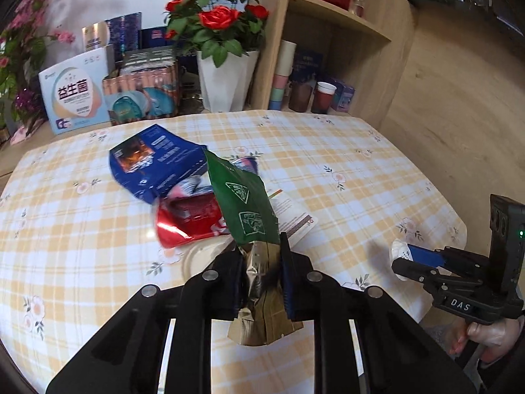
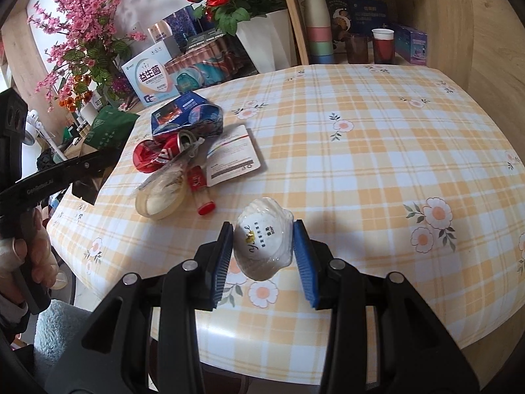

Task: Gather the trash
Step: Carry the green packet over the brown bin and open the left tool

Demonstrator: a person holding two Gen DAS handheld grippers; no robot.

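The green pouch looks like matt foil outside and shiny gold foil inside. The red wrapper is glossy, crinkled metallic film; the blue box is smooth printed card. The counter wears a smooth, slightly shiny checked cloth. The white tub is glossy plastic, against ribbed blue pads.

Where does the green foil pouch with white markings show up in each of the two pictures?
Left wrist view: green foil pouch at centre, clamped in the left hand-held gripper.
Right wrist view: pouch at the left edge, beyond the table.
Shared landmark: blue cardboard box.
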